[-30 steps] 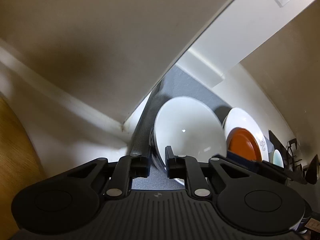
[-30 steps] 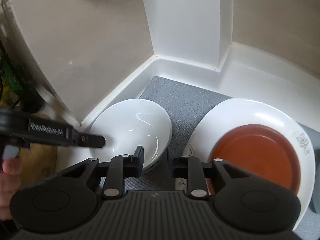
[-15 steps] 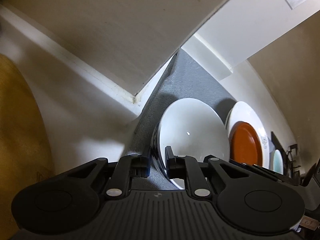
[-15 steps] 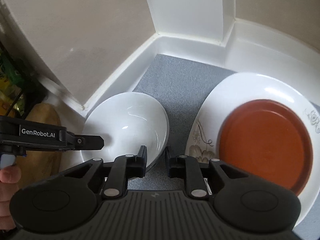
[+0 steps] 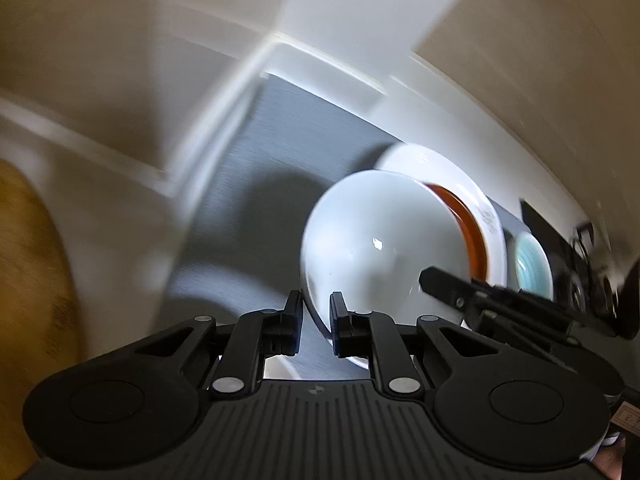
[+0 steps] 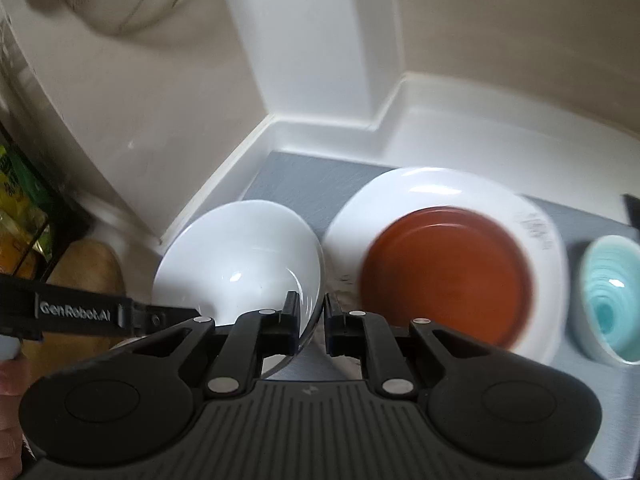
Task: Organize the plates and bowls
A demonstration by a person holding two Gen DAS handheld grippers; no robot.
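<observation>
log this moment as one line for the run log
left gripper: shut on white bowl rim | right gripper: jaws just closed on opposite rim | bowl beside white plate holding brown plate

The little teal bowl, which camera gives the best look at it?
The right wrist view. There the teal bowl sits on the grey mat, right of the white plate, with its ringed inside and most of its rim visible. In the left wrist view it is a smaller, blurred patch behind the plate, with a dark gripper finger across its lower part.
</observation>
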